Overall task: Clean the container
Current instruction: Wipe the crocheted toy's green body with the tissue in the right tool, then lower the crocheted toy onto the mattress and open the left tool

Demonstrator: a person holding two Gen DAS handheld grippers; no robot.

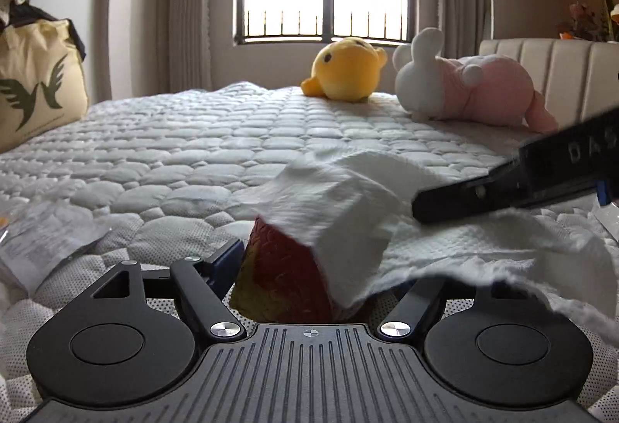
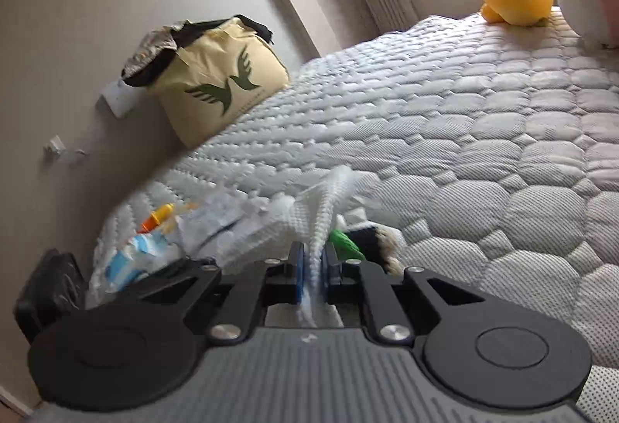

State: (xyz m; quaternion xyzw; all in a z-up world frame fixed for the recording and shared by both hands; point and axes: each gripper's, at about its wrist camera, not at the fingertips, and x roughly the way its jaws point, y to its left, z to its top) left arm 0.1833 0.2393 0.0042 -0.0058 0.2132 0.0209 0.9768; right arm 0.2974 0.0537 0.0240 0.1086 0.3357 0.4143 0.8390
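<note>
Left tool (image 1: 301,268): clenched on the container (image 1: 282,280), a red and yellow box-shaped thing held between its two fingers, close in front of the camera. The left finger with its blue pad presses the container's left side; the right finger is mostly hidden under the tissue.
Right tool (image 2: 314,264): clenched on the tissue (image 2: 321,206), a white embossed sheet pinched between the blue pads, jaws nearly together. In the left wrist view this tool's black finger comes in from the right edge and ends just beside the container's top.
Container: held just above the bed (image 1: 174,136), upright with a slight tilt; its top and right side are draped by the tissue, so only the left face and lower front show.
Tissue: lies over the container's upper corner and spreads out to the right across the quilted mattress.
Bed, far side: a yellow plush (image 1: 344,71) and a pink and white plush rabbit (image 1: 464,86) lie near the window.
Bed, left edge: a beige bag (image 2: 220,78) with a dark bird emblem stands against the wall; clear plastic wrappers (image 1: 42,233) lie near the left tool.
</note>
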